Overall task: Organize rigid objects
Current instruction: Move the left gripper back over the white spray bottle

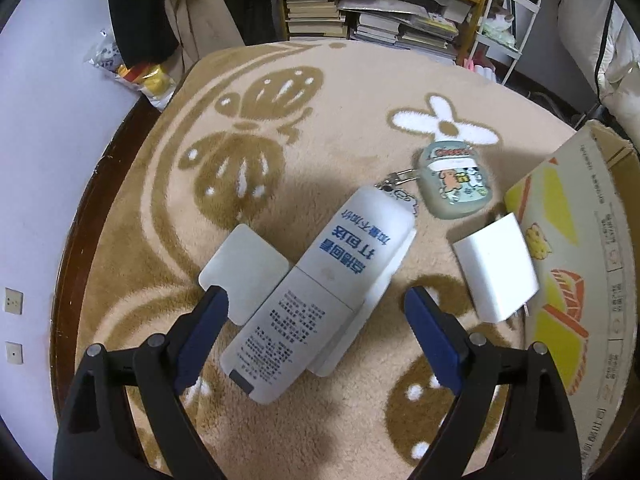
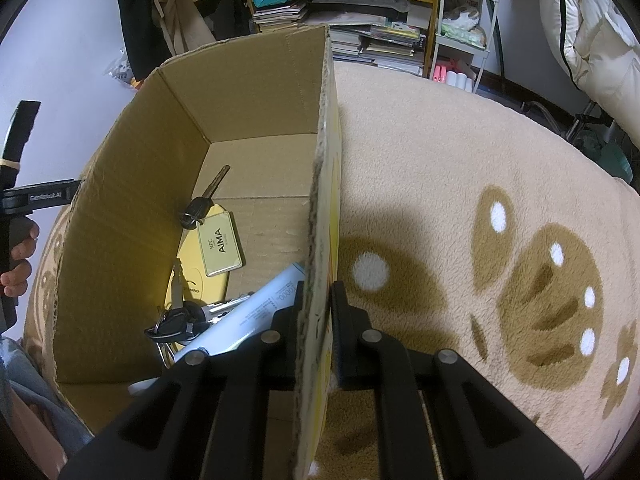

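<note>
While the left gripper (image 1: 312, 320) hovers with jaws apart over the patterned blanket (image 1: 344, 92), it straddles one long white power bank (image 1: 320, 280) printed in blue, lying on one flat white card (image 1: 244, 272). Rightward: one cartoon earbud case (image 1: 454, 180), one white charger (image 1: 496, 272). The right gripper (image 2: 316, 304) jaws clamp the cardboard box (image 2: 248, 92) wall; inside, one key (image 2: 204, 200), one AIMA tag (image 2: 220, 244).

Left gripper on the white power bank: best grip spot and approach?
Grip the power bank across its narrow width near mid-length, coming from above. It lies flat, tilted diagonally, its long sides exposed, between the open left gripper fingers. Avoid the far end, where the keychain case and its chain lie close.
</note>
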{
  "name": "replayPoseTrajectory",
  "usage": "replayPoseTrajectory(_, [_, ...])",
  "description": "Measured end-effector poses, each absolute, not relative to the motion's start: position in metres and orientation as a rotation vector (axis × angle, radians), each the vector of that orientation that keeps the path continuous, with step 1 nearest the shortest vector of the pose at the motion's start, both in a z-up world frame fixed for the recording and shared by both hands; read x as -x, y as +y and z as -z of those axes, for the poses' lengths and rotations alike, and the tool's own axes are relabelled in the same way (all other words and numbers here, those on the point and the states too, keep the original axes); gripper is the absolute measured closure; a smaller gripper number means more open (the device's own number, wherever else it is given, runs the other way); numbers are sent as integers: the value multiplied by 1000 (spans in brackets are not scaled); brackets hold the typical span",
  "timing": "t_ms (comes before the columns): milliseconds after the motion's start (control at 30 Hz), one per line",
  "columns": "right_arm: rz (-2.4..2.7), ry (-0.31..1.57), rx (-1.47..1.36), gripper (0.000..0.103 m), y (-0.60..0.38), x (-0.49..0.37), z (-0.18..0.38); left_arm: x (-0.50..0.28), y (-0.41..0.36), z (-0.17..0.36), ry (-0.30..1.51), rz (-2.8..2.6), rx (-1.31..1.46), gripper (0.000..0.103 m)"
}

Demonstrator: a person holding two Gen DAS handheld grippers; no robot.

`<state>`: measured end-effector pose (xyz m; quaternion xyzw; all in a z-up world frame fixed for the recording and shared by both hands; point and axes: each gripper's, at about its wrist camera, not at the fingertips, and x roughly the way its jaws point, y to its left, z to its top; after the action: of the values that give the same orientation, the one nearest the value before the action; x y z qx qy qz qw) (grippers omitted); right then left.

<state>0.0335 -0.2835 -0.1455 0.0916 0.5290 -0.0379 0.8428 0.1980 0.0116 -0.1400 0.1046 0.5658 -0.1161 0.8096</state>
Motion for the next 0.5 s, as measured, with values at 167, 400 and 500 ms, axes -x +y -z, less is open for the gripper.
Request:
replayPoseTrajectory(167, [79,1117,-193,92,-284,-33,145,-200,11,149,1218,260,-207,16])
replayPoseTrajectory(400, [79,1117,-191,92,-284,-33,146,-198,0,153,1192,300,-270,27])
replayPoseTrajectory(500, [79,1117,-193,92,-283,-33,146,-201,1,152,1185,310,-255,27])
